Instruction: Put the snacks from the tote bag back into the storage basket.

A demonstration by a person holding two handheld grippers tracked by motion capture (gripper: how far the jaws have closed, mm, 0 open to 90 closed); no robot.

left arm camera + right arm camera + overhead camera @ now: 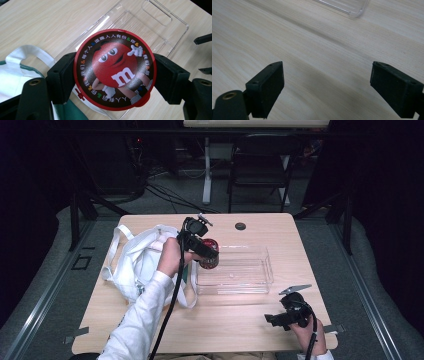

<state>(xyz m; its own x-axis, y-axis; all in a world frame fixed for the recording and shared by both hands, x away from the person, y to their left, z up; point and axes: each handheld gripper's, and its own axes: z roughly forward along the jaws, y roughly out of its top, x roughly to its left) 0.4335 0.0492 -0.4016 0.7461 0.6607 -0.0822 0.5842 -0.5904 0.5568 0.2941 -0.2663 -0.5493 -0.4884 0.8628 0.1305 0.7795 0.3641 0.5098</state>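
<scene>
My left gripper is shut on a round red candy tin whose lid shows a red cartoon candy figure. The two black pads press on its left and right sides. In the high view the tin hangs over the left end of a clear plastic tray. Beneath the tin in the left gripper view lies the same tray. My right gripper rests low over the table near the front right edge, jaws wide open with bare wood between them.
A white cloth bag with green trim lies on the left of the wooden table; its handle and edge sit just left of the tin. A small dark disc lies near the far edge. A chair stands beyond the table.
</scene>
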